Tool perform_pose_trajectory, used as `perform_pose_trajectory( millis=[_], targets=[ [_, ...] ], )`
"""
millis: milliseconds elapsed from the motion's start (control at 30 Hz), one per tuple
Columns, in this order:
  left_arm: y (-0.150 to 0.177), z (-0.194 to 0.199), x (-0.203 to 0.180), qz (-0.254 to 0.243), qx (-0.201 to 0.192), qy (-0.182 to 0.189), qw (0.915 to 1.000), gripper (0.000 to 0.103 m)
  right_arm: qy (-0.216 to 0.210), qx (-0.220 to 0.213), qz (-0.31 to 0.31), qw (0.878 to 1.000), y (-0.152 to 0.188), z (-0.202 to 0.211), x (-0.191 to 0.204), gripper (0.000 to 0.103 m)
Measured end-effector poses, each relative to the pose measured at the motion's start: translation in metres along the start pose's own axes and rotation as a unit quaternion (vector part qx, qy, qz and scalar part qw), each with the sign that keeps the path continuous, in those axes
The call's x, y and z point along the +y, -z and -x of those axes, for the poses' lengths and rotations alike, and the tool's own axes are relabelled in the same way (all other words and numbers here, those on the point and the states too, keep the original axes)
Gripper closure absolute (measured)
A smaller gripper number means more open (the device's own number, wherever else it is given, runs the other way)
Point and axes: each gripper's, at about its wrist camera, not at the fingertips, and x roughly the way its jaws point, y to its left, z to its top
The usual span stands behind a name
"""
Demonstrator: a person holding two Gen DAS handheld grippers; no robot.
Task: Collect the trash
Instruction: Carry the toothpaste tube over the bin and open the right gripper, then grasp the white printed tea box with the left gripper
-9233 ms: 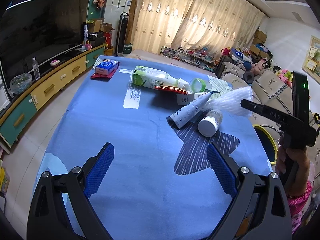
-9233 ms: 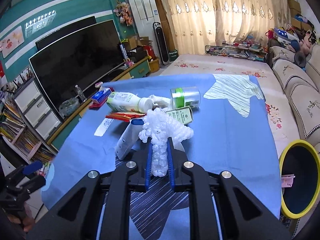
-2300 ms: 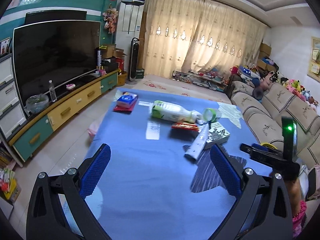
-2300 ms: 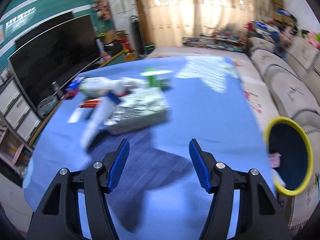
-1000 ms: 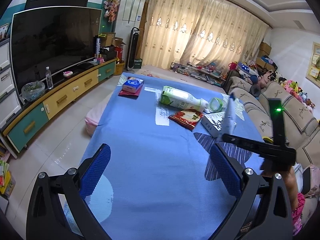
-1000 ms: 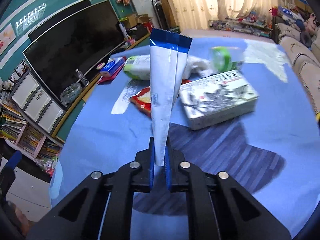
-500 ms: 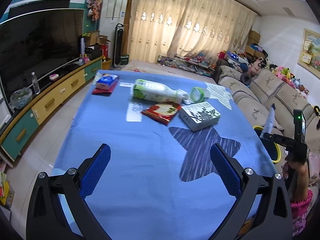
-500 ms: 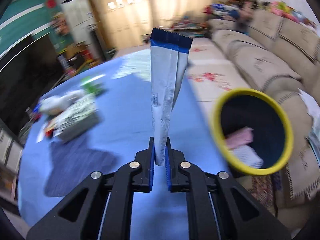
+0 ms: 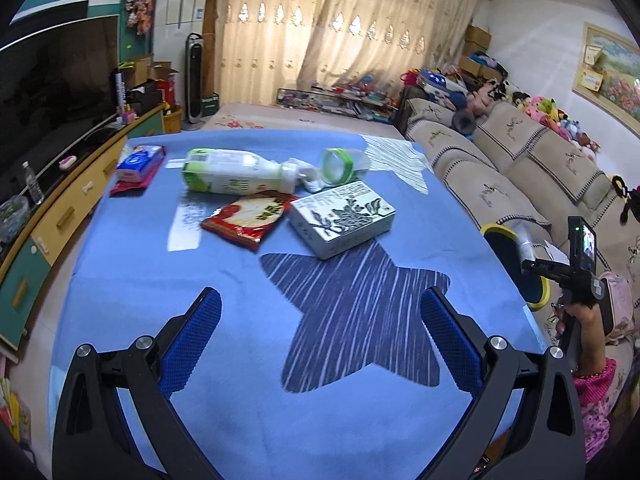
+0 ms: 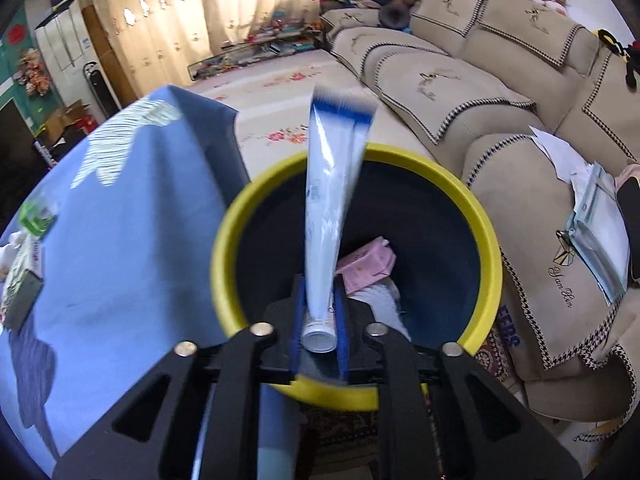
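A white tube with a blue crimped end [image 10: 332, 200] stands between the pads of my right gripper [image 10: 319, 280], right over the mouth of the yellow-rimmed dark bin [image 10: 224, 240]. The jaws are opening. The tube is blurred while the fingers are sharp, so it is slipping free. A pink packet [image 10: 366, 266] lies in the bin. My left gripper [image 9: 320, 304] hangs open and empty above the blue tablecloth [image 9: 240, 380]. Further along the table lie a white box [image 9: 344, 216], a red packet [image 9: 252, 216], a milk bottle [image 9: 232, 172] and a green-rimmed cup [image 9: 338, 166].
The bin [image 9: 494, 229] stands on the floor between the table's right edge and a beige sofa [image 10: 440, 80]. Papers [image 10: 596, 216] lie on the sofa. A blue tissue pack [image 9: 140, 160] sits at the table's far left. A TV cabinet [image 9: 68, 208] runs along the left.
My right gripper has swung from beside the bin to directly over its mouth and tipped downward; its pads have eased off the tube. The left gripper has drifted closer over the table.
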Motion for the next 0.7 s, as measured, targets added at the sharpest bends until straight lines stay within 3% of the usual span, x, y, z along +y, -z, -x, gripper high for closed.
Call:
perform_pose_trajectory(
  millis=[67,133,467,700],
  targets=[
    [-0.004,-0.009,-0.003,-0.003,0.006,0.005,1.0000,0.005,0.008,-0.001,-0.002,1.000,-0.002,-0.005,-0.004,0.063],
    [-0.008,-0.018,-0.007,-0.007,0.011,0.014,0.9998,0.005,0.013,-0.003,-0.005,1.000,-0.003,-0.008,-0.009,0.059],
    [-0.044,-0.070,-0.012,-0.060,0.024,0.048,0.9967,0.005,0.002,0.000,-0.012,1.000,0.001,-0.010,-0.014,0.058],
    [-0.070,-0.125,-0.009,-0.105,0.057,0.090,0.9887,0.005,-0.002,-0.001,-0.013,1.000,-0.002,-0.009,-0.015,0.058]
  ],
)
